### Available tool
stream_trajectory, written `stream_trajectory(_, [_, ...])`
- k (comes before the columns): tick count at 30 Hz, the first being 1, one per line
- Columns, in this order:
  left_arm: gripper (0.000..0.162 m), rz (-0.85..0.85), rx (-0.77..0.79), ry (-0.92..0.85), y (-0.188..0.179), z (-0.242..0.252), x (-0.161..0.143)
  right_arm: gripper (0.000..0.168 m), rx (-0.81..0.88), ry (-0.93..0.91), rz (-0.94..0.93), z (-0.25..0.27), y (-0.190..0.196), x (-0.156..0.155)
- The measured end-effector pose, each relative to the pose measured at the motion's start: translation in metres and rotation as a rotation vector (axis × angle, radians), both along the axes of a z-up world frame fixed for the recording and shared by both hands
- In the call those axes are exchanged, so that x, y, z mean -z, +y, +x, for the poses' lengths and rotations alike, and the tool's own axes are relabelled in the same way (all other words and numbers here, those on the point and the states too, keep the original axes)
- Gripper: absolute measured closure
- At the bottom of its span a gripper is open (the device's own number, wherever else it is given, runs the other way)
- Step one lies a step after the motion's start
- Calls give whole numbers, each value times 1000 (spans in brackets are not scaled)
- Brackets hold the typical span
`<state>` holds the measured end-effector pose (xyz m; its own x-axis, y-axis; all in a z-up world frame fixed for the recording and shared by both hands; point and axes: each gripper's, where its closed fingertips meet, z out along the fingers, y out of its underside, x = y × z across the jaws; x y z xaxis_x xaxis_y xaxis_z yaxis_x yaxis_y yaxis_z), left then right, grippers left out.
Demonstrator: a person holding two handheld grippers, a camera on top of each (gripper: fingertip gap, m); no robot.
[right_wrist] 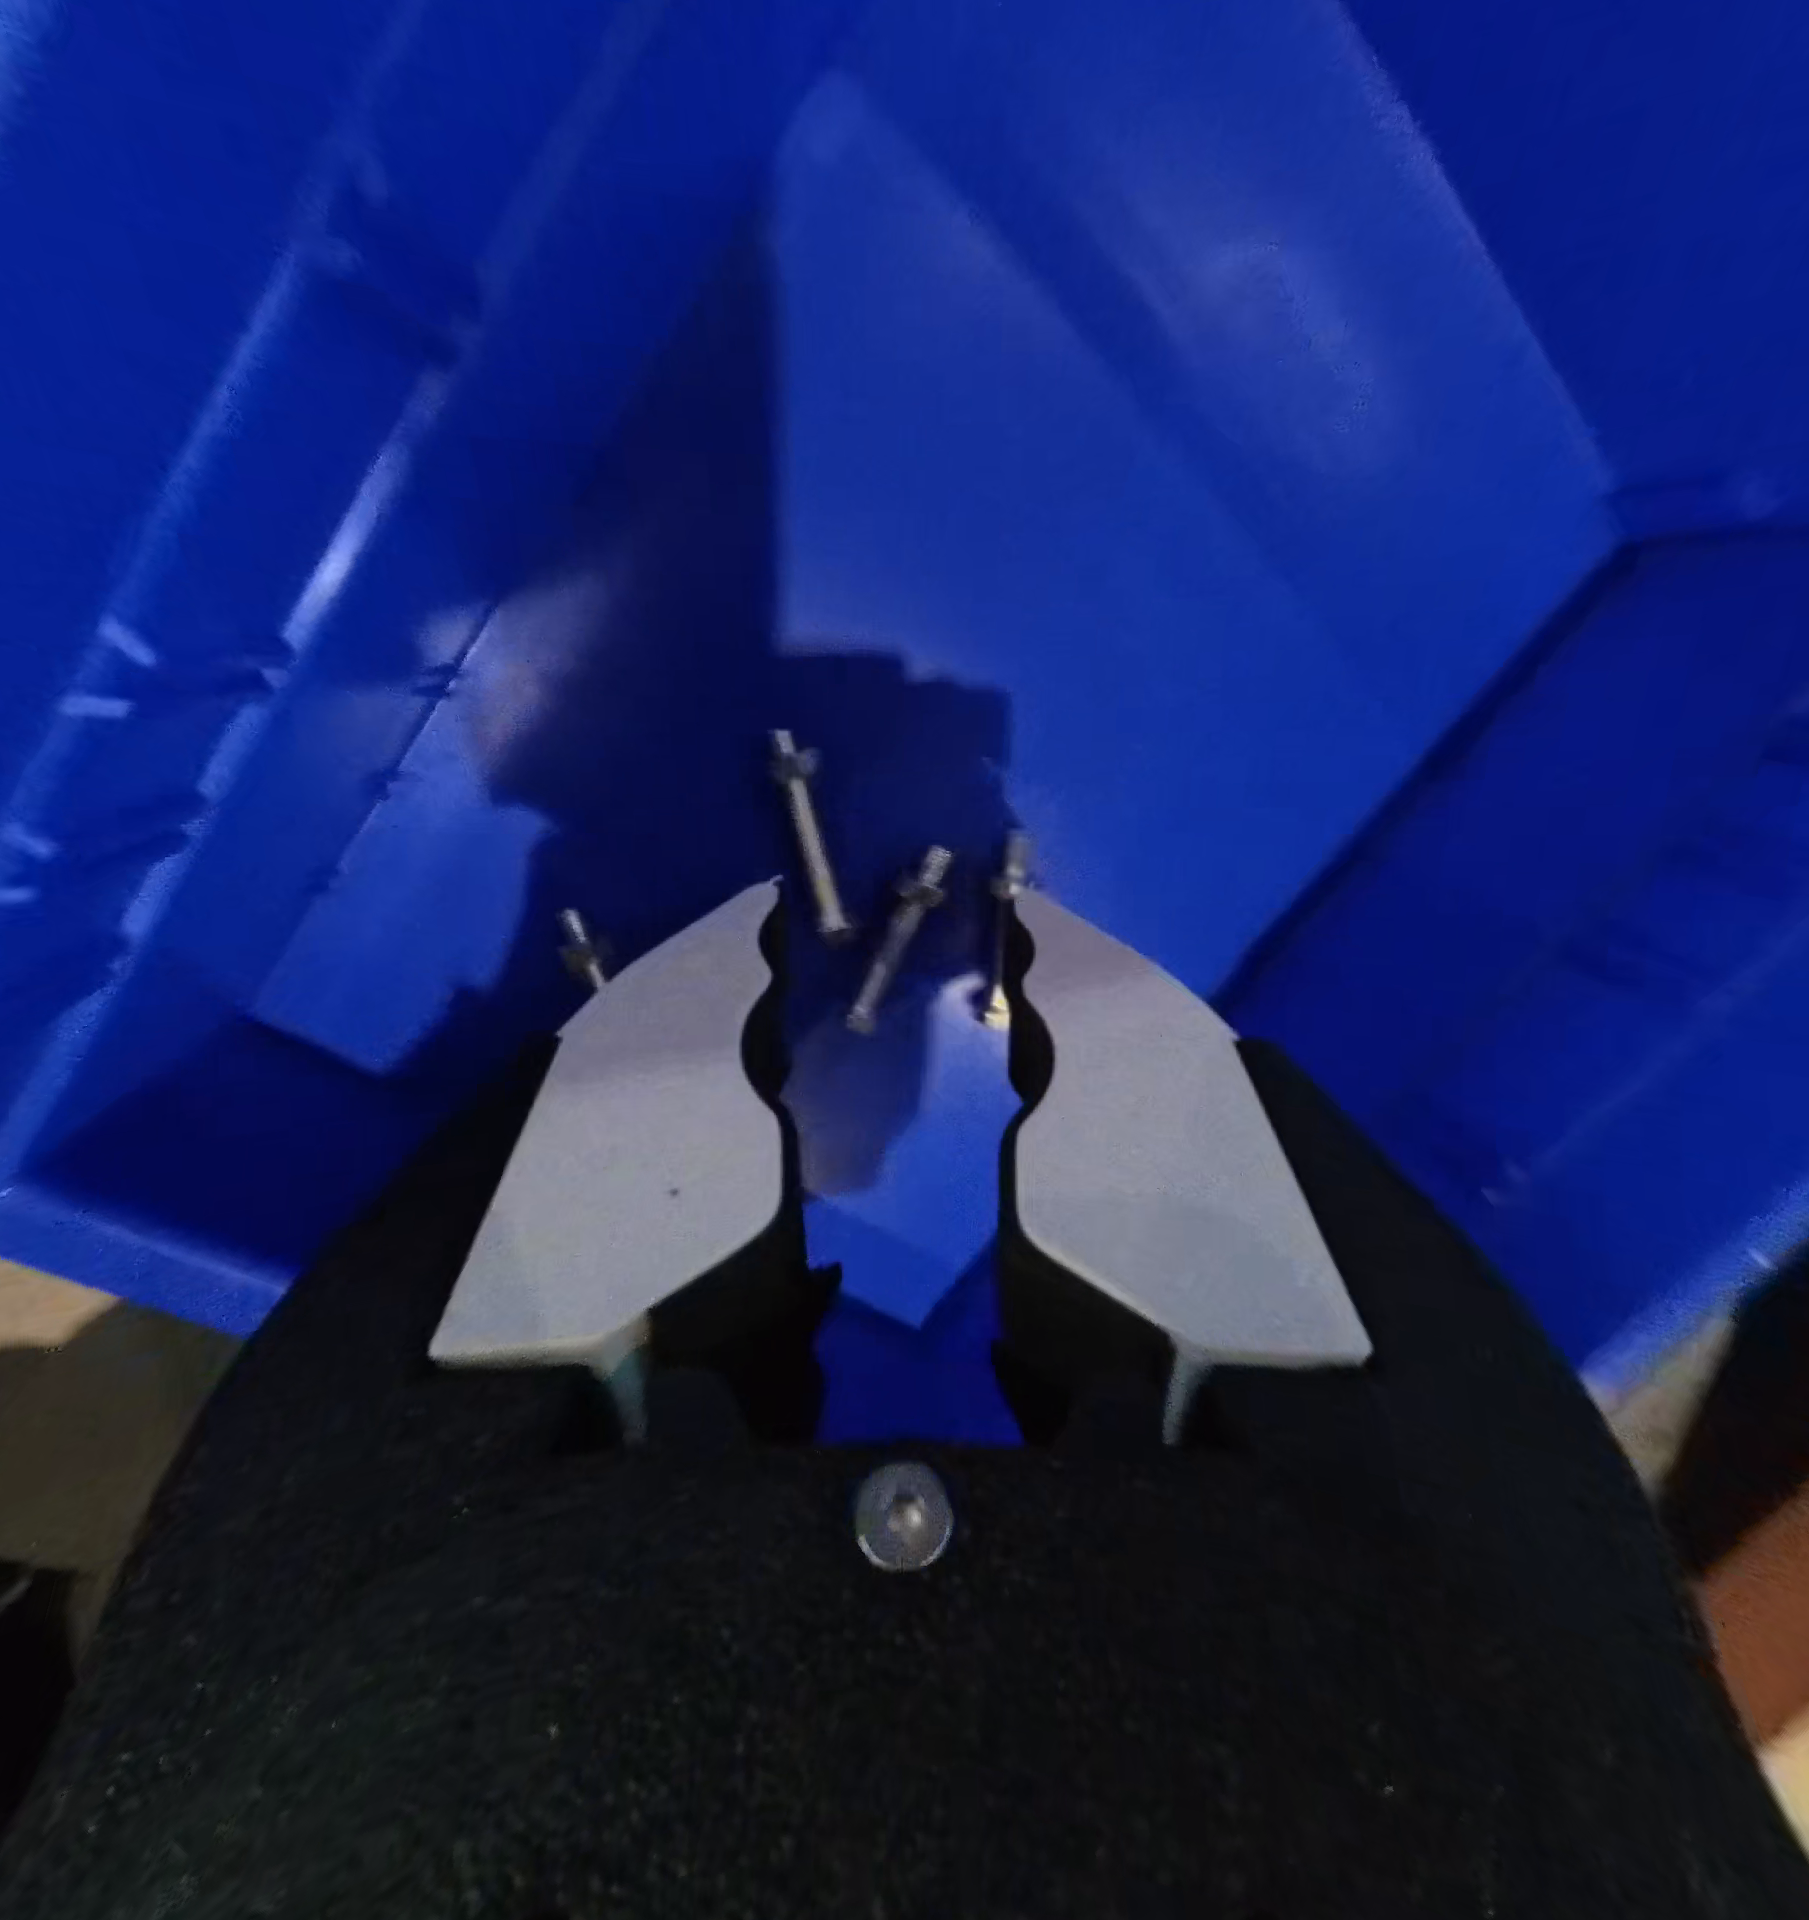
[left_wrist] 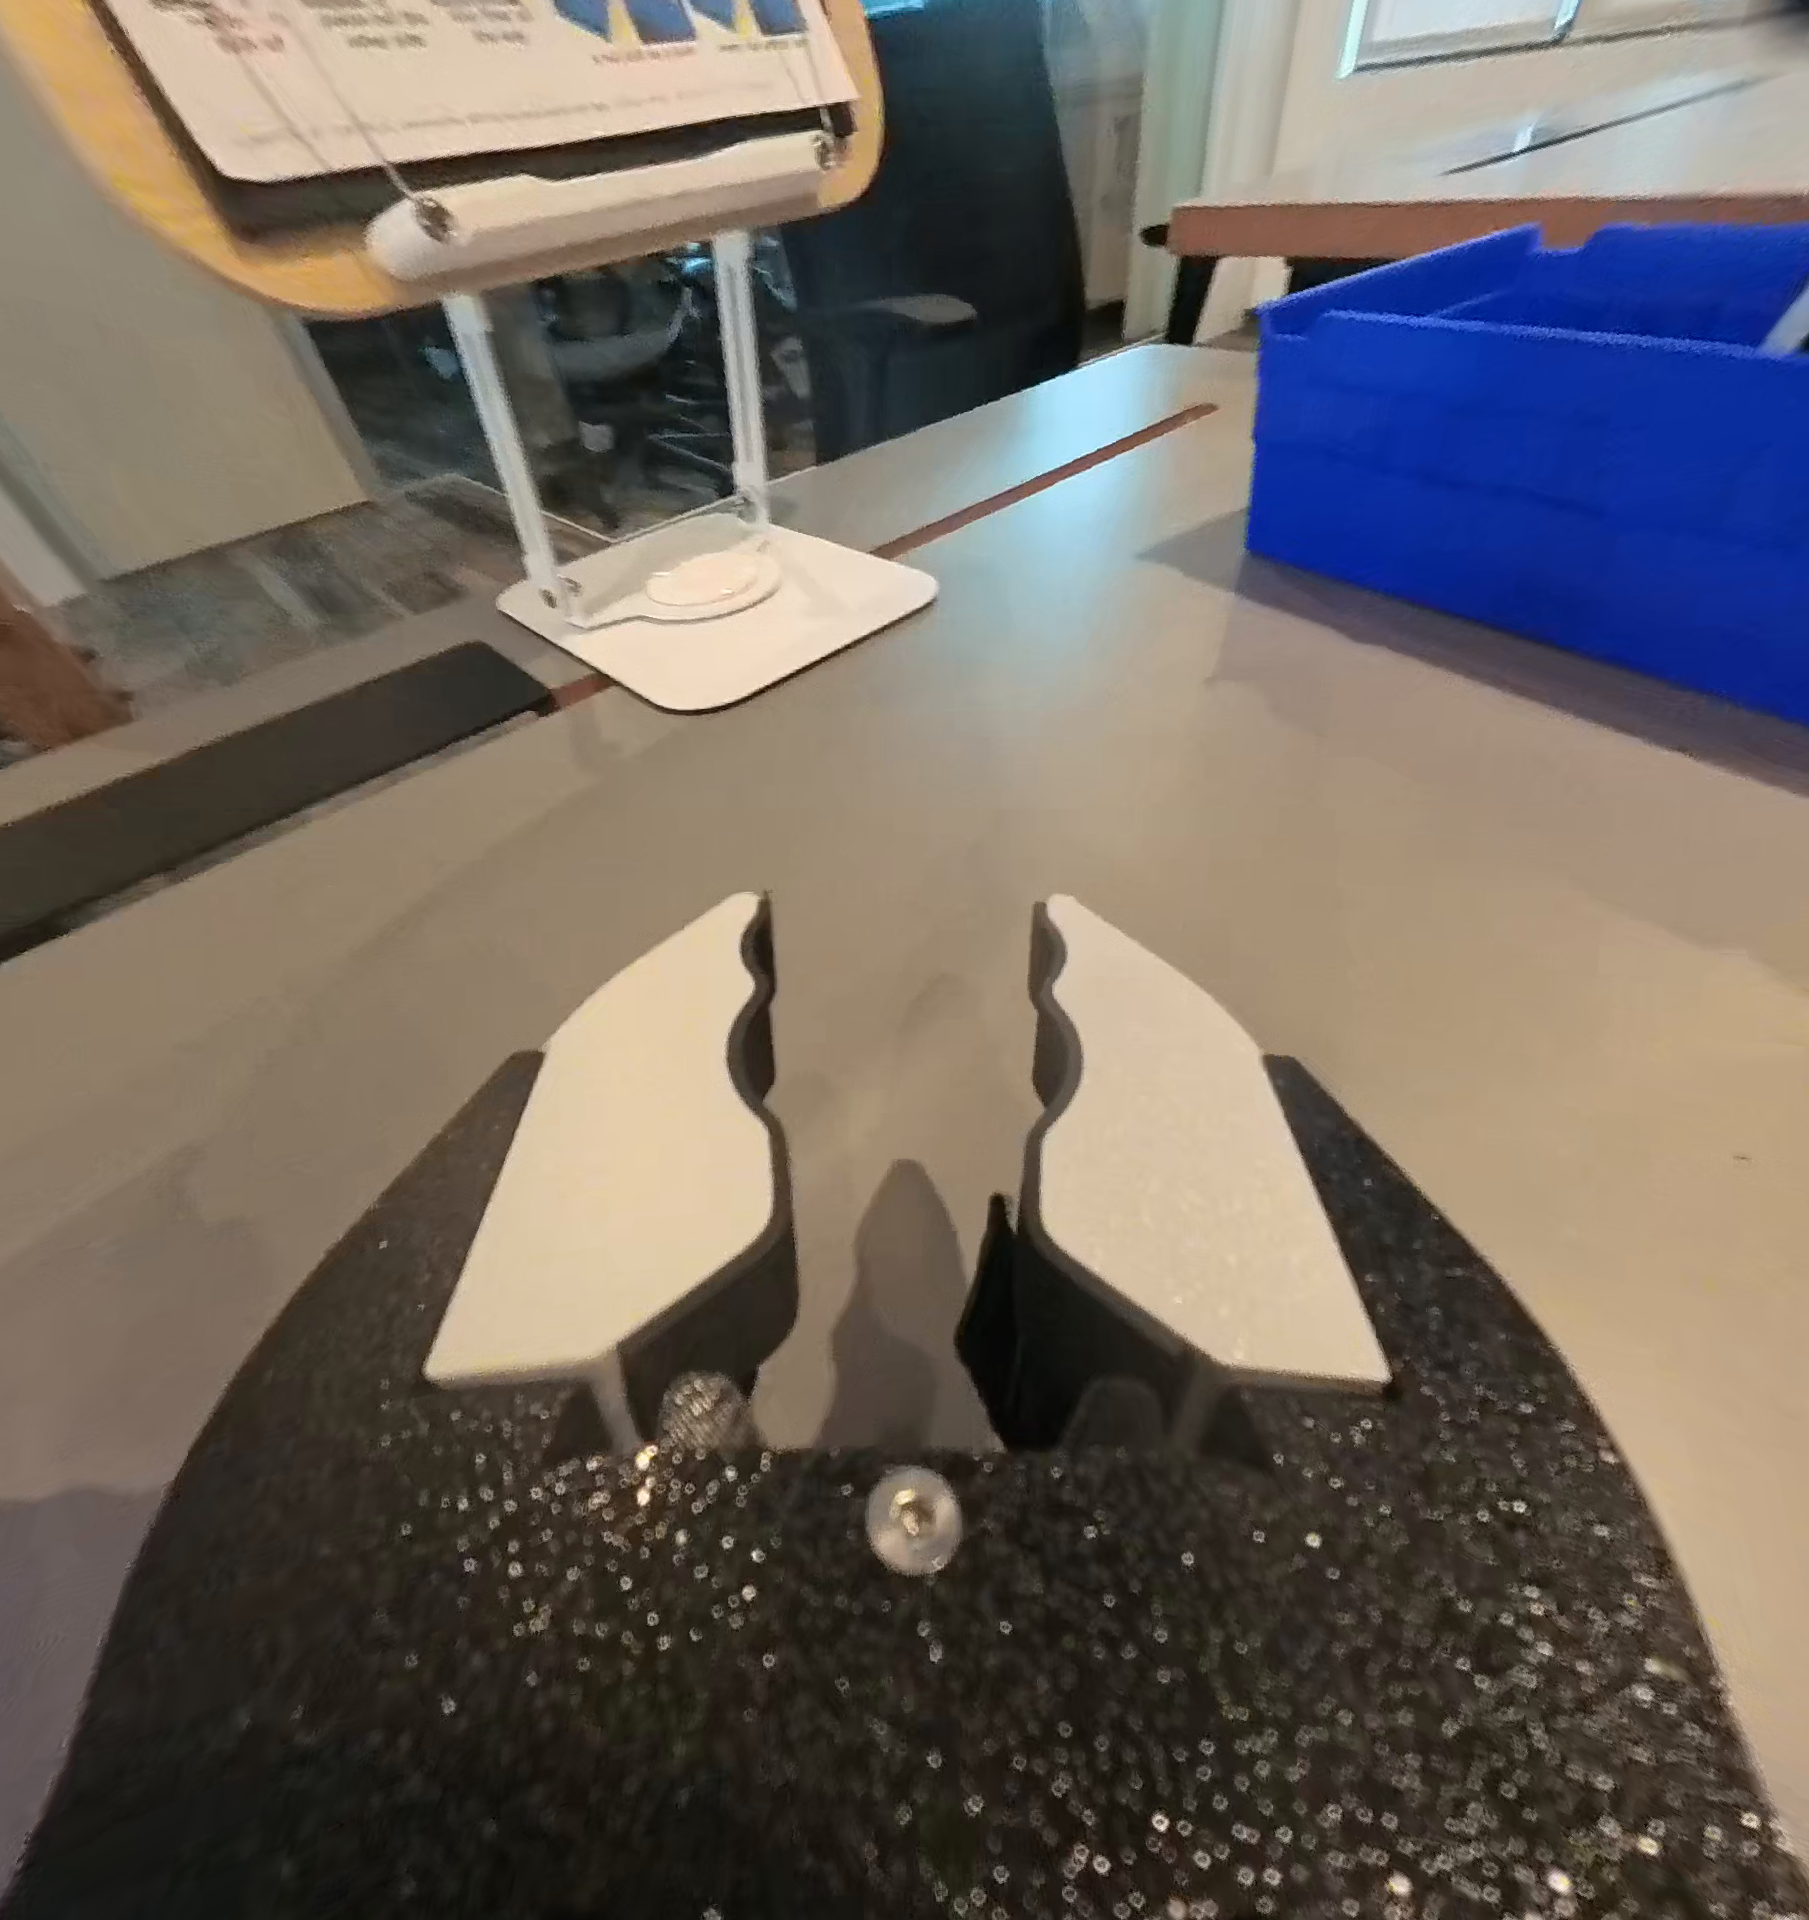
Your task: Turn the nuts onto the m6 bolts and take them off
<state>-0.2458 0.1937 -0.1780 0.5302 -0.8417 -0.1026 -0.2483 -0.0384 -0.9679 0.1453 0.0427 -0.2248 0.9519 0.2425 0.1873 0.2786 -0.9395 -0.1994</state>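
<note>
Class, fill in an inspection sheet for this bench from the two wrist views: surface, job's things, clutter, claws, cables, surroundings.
Surface: grey table, bare in front of the left claw; a dark strip along its far-left edge.
Job's things: four bolts lying on the floor of the blue bin, three with a nut near one end; the fourth is partly hidden.
Clutter: white document stand holding a printed sheet, far left.
Claws: left claw open, empty, over the table; right claw open, empty, inside the bin above the bolts.
Cables: nothing seen.
Surroundings: office chairs behind glass, another table beyond.
</note>
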Motion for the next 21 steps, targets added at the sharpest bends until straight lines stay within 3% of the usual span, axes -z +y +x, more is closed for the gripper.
stream_trajectory(4, [118,18,-83,64,9,-8,4,131,32,-84,313,-9,13,-83])
stream_trajectory(7, [119,19,-127,95,14,-14,6,141,-66,-19,619,-67,29,-148])
stream_trajectory(9, [119,1,-145,106,15,-16,8,143,-175,77,738,-121,36,-168])
stream_trajectory(12, [118,-11,-174,128,18,-20,12,140,-337,195,823,-199,47,-164])
stream_trajectory(15, [118,4,-189,145,21,-21,15,139,-412,274,896,-254,71,-133])
stream_trajectory(21, [118,1,-212,187,29,-25,27,137,-355,348,1016,-293,121,-70])
